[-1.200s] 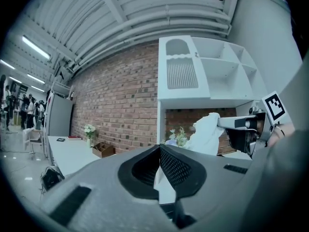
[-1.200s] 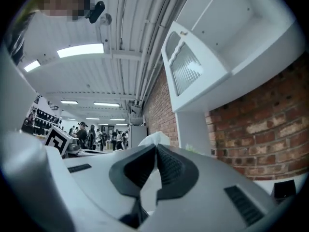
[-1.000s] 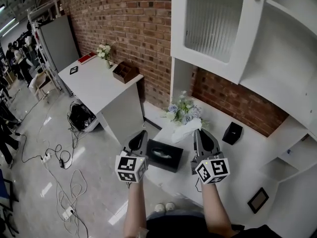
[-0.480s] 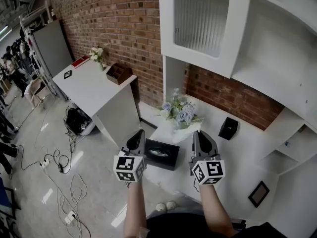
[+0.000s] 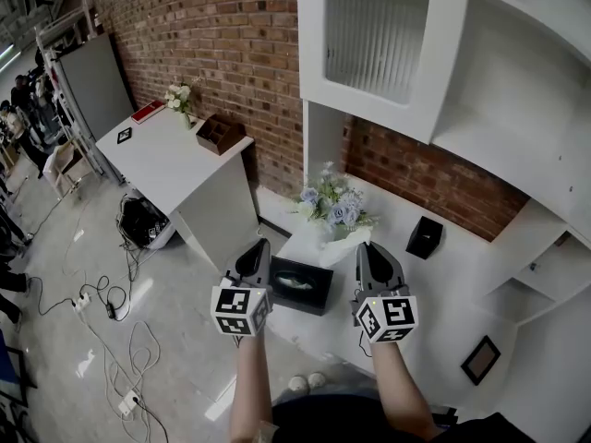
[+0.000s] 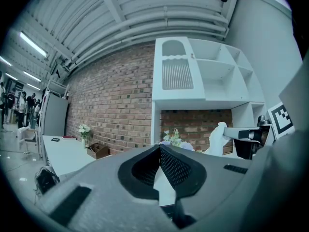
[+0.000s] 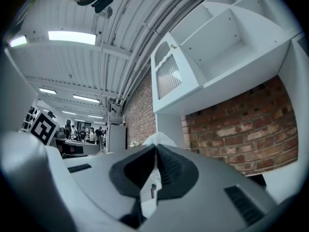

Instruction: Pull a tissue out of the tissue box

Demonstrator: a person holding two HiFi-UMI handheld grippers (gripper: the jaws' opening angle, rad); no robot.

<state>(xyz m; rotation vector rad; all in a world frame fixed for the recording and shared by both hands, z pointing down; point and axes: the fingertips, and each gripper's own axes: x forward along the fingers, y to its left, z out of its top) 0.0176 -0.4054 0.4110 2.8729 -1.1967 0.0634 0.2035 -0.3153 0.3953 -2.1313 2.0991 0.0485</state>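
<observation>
Tissue (image 5: pixel 349 240) is pinched by the fingers (image 7: pixel 171 166) of the right gripper (image 5: pixel 363 247).
Judged light, limp, tearable, best held bunched; left gripper (image 5: pixel 262 247) is clenched empty.

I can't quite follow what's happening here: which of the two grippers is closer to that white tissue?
Right. The right gripper is shut on the tissue. The left gripper is apart from it, on the other side of the black tissue box.

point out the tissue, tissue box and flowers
tissue (image 6: pixel 217 140): left gripper view, middle of the white sheet
tissue box (image 5: pixel 314 295): head view, black top face
flowers (image 5: pixel 336 212): head view, blue blooms
</observation>
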